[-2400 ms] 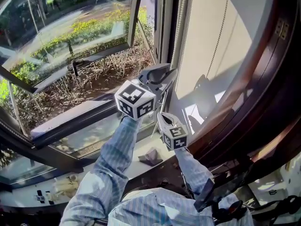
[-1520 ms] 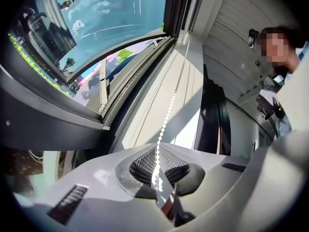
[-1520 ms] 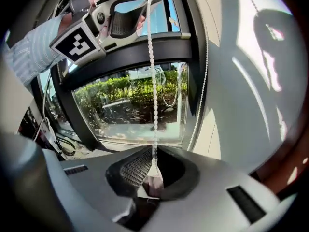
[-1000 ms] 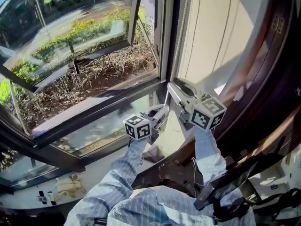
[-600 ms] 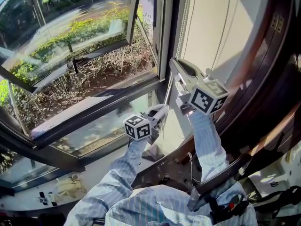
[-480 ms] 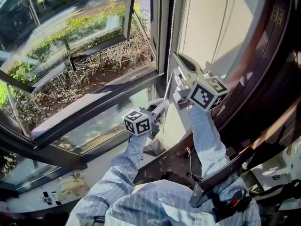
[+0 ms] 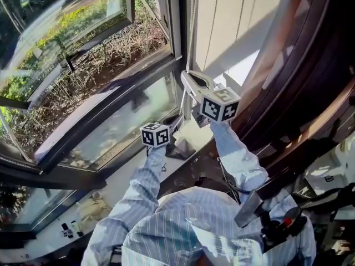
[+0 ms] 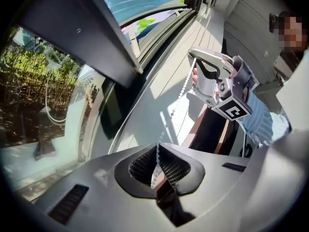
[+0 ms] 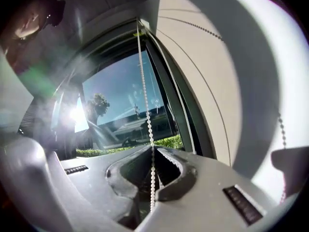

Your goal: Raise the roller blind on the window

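midway through a hand-over-hand haul on the chain point(image 9: 147, 124), by the look of it. pinching the beads with the left gripper point(image 7: 175, 121), jaws pressed all but together on the strand, low down near the sill point(image 7: 127, 182). pinching the same strand higher up with the right gripper point(image 7: 187, 77), jaws likewise closed tight on the beads, just beside the frame point(image 7: 176, 26). holding one short run of chain between the two grips, with more of it climbing along the frame and out of sight at the top.

to the right of the frame, the blind point(image 7: 244, 21): beige, sunlit, covering all that shows of that pane, lower edge not in view. judged far from raised.

next, probably: draw down with the right gripper, let go with the left only once the right carries the load, then reach above the right for a fresh bite. calls for a pull straight along the strand, not outward, to stop beads slipping through the pads or jerking the fitting up top. worth checking direction as well: cannot tell from here whether this side of the loop raises or lowers.
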`<act>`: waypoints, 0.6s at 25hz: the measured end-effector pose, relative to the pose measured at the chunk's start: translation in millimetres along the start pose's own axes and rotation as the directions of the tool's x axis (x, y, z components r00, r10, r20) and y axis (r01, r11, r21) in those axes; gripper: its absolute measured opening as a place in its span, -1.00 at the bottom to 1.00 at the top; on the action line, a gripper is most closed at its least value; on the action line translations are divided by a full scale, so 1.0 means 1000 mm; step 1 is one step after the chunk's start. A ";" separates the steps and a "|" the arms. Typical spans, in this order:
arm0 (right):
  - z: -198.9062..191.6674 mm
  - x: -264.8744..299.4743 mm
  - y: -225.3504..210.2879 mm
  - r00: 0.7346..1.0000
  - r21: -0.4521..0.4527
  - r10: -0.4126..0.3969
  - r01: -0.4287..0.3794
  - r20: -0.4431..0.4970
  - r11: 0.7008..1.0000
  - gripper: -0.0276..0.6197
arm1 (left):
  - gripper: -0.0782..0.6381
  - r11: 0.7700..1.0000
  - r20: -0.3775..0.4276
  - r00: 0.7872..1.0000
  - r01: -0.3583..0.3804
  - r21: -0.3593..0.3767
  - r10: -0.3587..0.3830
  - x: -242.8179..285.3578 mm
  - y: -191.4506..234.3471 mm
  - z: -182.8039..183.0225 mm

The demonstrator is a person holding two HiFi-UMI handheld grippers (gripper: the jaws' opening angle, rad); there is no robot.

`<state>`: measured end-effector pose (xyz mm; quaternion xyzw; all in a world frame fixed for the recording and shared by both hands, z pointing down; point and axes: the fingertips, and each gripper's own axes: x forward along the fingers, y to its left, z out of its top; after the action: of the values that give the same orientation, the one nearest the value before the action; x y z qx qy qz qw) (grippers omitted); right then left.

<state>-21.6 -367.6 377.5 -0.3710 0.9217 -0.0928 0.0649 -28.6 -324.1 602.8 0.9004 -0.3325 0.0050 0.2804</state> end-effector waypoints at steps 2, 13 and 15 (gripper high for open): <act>-0.039 -0.009 -0.003 0.999 0.018 -0.026 0.027 -0.038 0.999 -0.88 | -0.74 0.998 -0.062 0.997 -0.050 0.030 0.052 -0.009 0.015 -0.033; -0.101 -0.017 -0.009 0.964 -0.039 -0.113 0.106 -0.239 0.994 -0.85 | -0.64 0.944 0.041 0.975 -0.220 0.246 0.217 -0.048 0.026 -0.028; -0.134 -0.028 -0.004 0.945 -0.046 -0.129 0.121 -0.302 0.992 -0.72 | -0.57 0.939 0.071 0.972 -0.237 0.248 0.226 -0.060 0.024 -0.027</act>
<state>-24.1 -334.6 510.3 -0.4107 0.8965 -0.1401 -0.0888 -85.0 -288.9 625.8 0.8836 -0.4383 0.0619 0.1529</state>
